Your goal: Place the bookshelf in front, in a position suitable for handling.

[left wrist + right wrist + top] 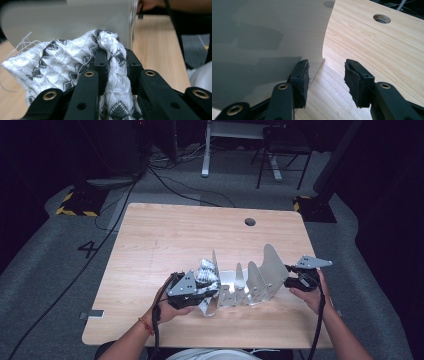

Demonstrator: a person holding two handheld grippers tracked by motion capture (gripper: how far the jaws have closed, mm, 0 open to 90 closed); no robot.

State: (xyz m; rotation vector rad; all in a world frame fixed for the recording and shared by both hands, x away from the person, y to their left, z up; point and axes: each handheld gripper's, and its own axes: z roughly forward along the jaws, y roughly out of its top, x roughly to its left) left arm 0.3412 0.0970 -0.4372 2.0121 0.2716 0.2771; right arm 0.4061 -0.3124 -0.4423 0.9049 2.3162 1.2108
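A grey metal rack [250, 287] with several upright dividers stands on the wooden table [165, 235], near its front edge. A white cloth with a dark zigzag pattern [206, 271] lies bunched at the rack's left end. My left gripper [214, 291] is shut on the cloth [62, 65]. A fold runs up between the left gripper's [115, 57] jaws, just in front of a rack plate [70, 22]. My right gripper [289, 272] is at the rack's tall right end plate [262, 37]. The right gripper [325, 72] is open, with its left jaw by the plate's edge and bare table [374, 50] in the gap.
A round cable hole [250, 222] sits in the table's far right part, also in the right gripper view as the cable hole [382, 18]. Beyond the table are a chair [282, 150], a desk leg [206, 150] and floor cables [185, 187].
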